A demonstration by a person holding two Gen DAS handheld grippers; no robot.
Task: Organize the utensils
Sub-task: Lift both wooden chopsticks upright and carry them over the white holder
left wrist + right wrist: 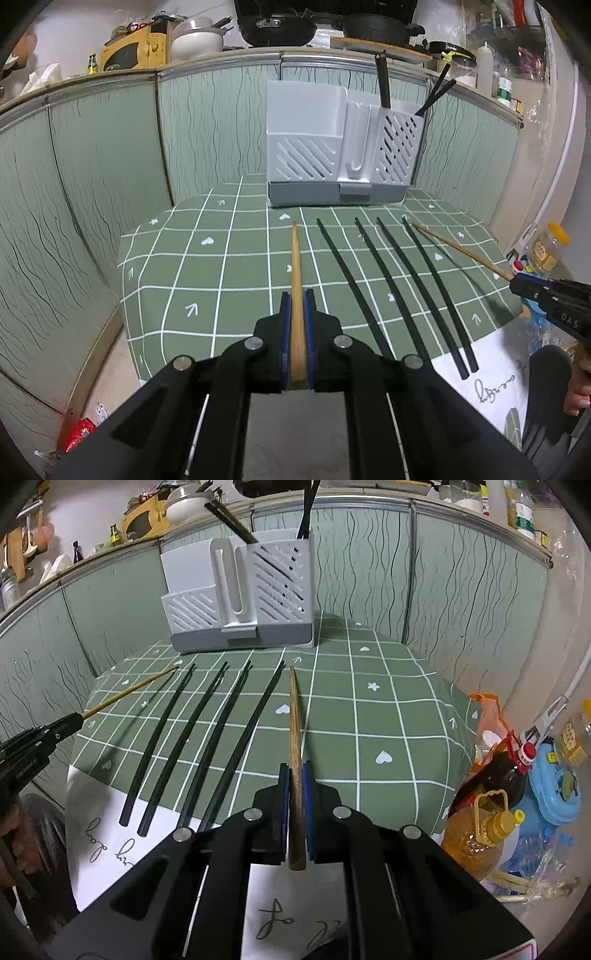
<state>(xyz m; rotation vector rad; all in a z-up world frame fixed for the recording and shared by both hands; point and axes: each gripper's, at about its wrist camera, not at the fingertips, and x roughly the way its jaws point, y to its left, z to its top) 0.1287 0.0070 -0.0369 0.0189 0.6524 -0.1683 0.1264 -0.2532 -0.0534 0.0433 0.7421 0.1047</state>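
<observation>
Each gripper, left (pixel 297 306) and right (pixel 295 779), is clamped on a wooden chopstick (pixel 296 266) above the bench (pixel 229 258); gripped near one end, either could pivot and miss the holder (pixel 332 147).

The right gripper (pixel 295 775) has its jaws closed on a brown wooden chopstick (pixel 294 716), which points forward over the green checked surface (pixel 388 731). Just to its left four black chopsticks (pixel 207 738) lie side by side. Behind them stands a grey utensil holder (pixel 240 602) with dark chopsticks upright in its right compartment. At far left the left gripper (pixel 74 718) grips a pale wooden chopstick (pixel 129 691).
</observation>
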